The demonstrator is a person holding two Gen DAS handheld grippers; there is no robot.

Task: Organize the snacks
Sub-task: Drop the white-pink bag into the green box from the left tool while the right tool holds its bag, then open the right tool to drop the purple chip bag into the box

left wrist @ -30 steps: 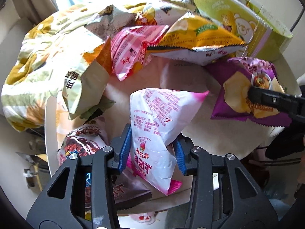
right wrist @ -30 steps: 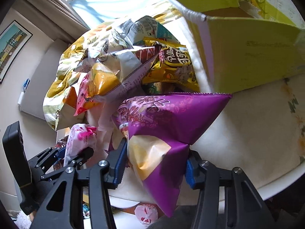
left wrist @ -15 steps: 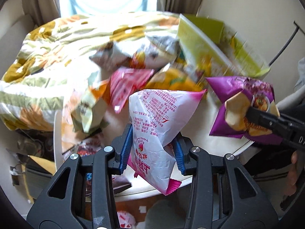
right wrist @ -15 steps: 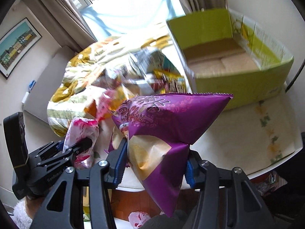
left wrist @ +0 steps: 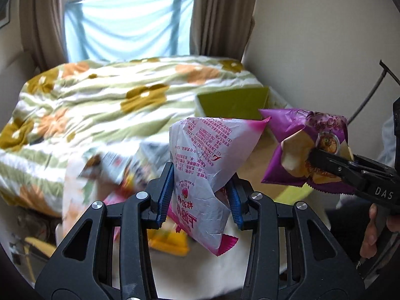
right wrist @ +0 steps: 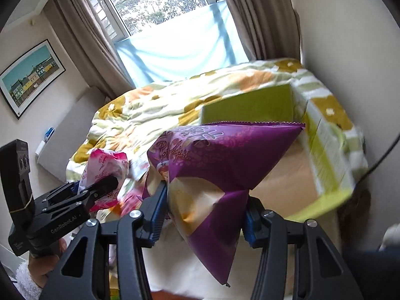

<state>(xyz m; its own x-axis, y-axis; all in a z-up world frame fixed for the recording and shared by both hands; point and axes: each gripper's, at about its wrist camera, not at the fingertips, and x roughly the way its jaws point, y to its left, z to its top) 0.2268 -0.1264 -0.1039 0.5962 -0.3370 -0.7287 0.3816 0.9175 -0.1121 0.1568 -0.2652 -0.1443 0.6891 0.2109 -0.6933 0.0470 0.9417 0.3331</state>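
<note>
My left gripper (left wrist: 201,195) is shut on a white and pink snack bag (left wrist: 207,165) and holds it up in the air above the table. It also shows in the right wrist view (right wrist: 105,190) at the left, with the pink bag (right wrist: 105,167). My right gripper (right wrist: 203,211) is shut on a purple chip bag (right wrist: 225,165), also lifted; it shows in the left wrist view (left wrist: 312,155) at the right, with the purple bag (left wrist: 295,135). A green cardboard box (right wrist: 325,135) stands open behind the purple bag, and shows in the left wrist view (left wrist: 232,102).
Several snack bags (left wrist: 120,167) lie blurred on the white table (left wrist: 200,275) below. A bed with a flowered quilt (left wrist: 100,100) lies behind. A wall is at the right, and a window with curtains is at the back.
Both grippers have risen well above the table with their bags. The snack pile and the green box have dropped lower and farther away in both views.
</note>
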